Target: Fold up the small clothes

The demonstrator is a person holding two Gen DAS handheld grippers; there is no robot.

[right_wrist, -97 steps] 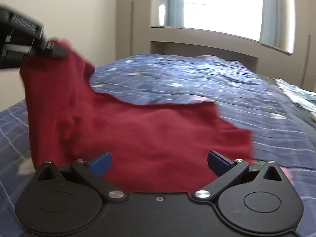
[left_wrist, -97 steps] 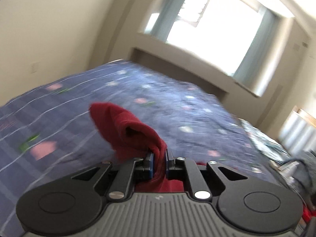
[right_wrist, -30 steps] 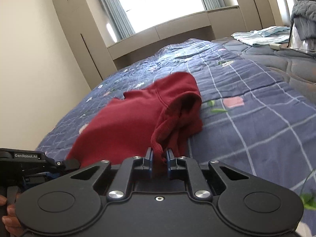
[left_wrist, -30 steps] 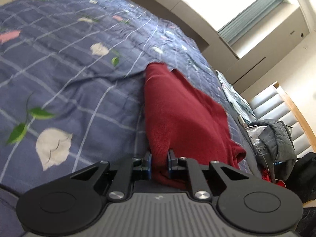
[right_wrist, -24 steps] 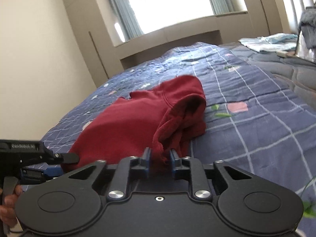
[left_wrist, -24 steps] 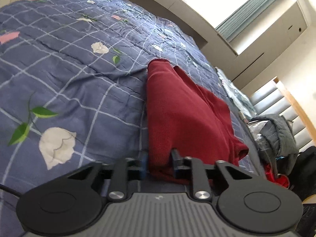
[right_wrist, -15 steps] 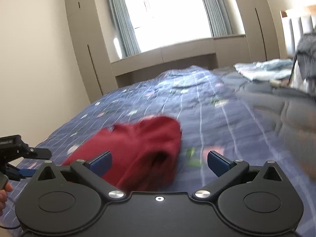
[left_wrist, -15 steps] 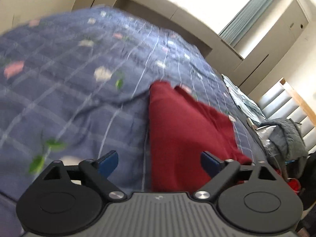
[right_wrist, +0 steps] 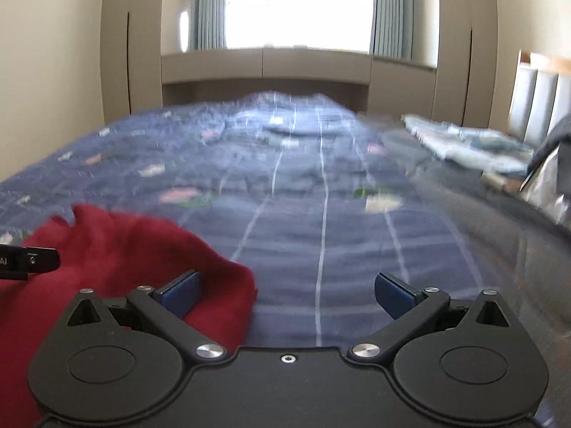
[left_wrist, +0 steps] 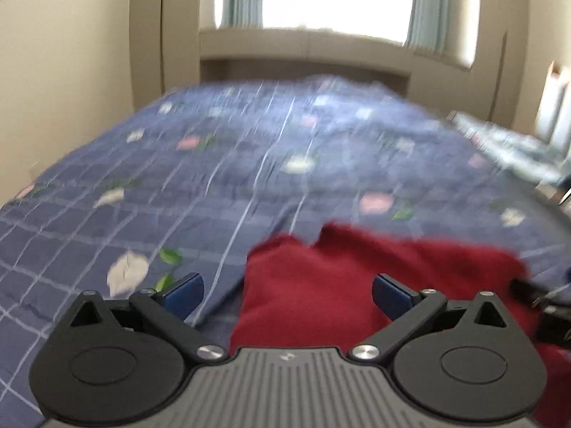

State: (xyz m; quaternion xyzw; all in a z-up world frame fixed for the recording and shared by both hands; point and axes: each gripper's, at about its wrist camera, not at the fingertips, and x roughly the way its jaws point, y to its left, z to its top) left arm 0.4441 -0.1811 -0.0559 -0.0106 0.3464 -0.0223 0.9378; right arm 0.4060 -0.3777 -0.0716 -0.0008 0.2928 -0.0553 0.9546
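Open blue floral quilted bed [right_wrist: 321,249] stretches ahead; crumpled dark-red knit garment [left_wrist: 339,285] and pale folded clothes [right_wrist: 471,146] obstruct its sides.

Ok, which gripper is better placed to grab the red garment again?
Probably left: the red garment lies between the left gripper's open jaws. The right gripper faces mostly blue bedspread.

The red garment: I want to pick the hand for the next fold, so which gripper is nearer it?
Left. The left gripper hangs over the red garment; the right gripper straddles only its edge.
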